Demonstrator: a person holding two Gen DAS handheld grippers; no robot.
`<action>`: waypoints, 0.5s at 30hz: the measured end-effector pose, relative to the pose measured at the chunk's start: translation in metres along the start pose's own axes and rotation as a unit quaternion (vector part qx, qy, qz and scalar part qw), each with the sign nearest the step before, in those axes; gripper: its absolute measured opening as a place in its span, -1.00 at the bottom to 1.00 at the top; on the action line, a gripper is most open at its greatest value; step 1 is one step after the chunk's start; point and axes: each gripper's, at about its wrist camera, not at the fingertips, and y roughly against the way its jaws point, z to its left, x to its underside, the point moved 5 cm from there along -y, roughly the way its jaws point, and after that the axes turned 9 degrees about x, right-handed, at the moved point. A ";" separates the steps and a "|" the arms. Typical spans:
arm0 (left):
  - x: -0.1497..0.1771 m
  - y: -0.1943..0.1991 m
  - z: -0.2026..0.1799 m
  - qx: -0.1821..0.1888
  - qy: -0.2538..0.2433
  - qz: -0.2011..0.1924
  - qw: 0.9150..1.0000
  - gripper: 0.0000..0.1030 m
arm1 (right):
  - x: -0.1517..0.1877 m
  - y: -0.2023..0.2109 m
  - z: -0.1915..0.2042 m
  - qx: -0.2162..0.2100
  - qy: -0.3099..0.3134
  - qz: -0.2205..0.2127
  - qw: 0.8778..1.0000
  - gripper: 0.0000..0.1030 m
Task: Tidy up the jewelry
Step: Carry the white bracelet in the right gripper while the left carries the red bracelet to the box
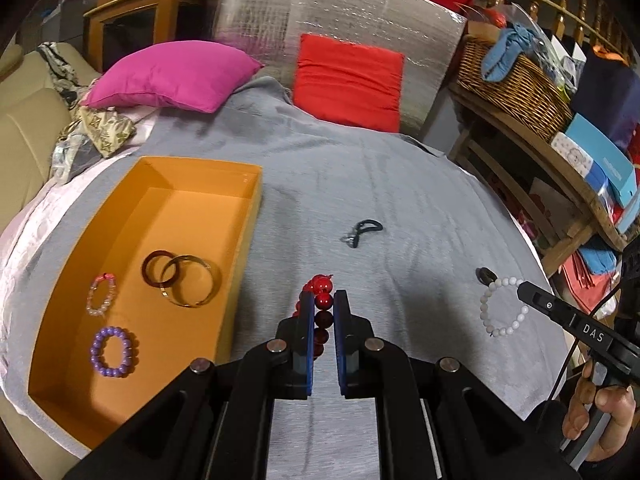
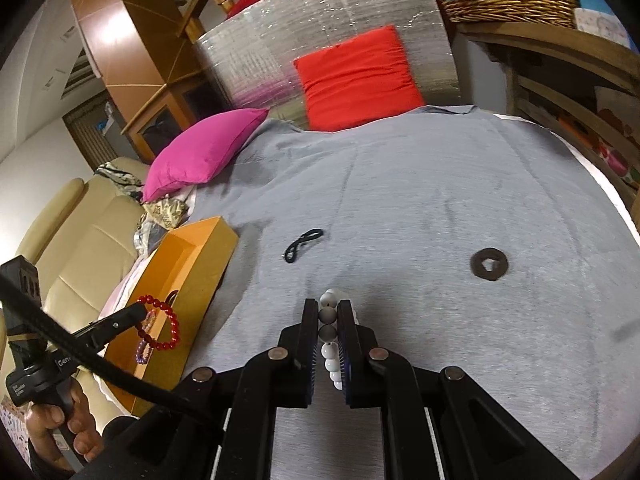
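Left gripper (image 1: 324, 300) clamps red bracelet (image 1: 320, 286), lower beads hidden; right gripper (image 2: 329, 308) clamps white bracelet (image 2: 331, 322).

Glossy red beads (image 1: 323, 300), matt grey cloth (image 1: 400, 200)

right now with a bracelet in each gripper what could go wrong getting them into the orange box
1. The left gripper pinches only a few beads of the red bracelet; the dangling loop may snag the orange box wall.
2. The right gripper holds the white bracelet far from the box; crossing over could crowd the left.
3. Dropped beads may land on the bangles.
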 end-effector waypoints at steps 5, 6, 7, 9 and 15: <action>-0.001 0.008 0.017 -0.011 0.013 -0.006 1.000 -0.82 | -0.003 -0.003 0.018 -0.007 0.015 0.001 1.000 -0.81; -0.001 0.010 0.021 -0.013 0.017 -0.008 1.000 -0.82 | -0.004 -0.004 0.021 -0.009 0.018 0.001 1.000 -0.81; -0.001 0.011 0.025 -0.015 0.019 -0.010 1.000 -0.82 | -0.004 -0.005 0.025 -0.011 0.021 0.001 1.000 -0.81; -0.001 0.014 0.030 -0.017 0.025 -0.012 0.999 -0.82 | -0.005 -0.006 0.033 -0.015 0.028 0.002 1.000 -0.81; -0.002 0.025 0.054 -0.031 0.048 -0.023 0.998 -0.82 | -0.009 -0.011 0.058 -0.026 0.046 0.002 0.999 -0.81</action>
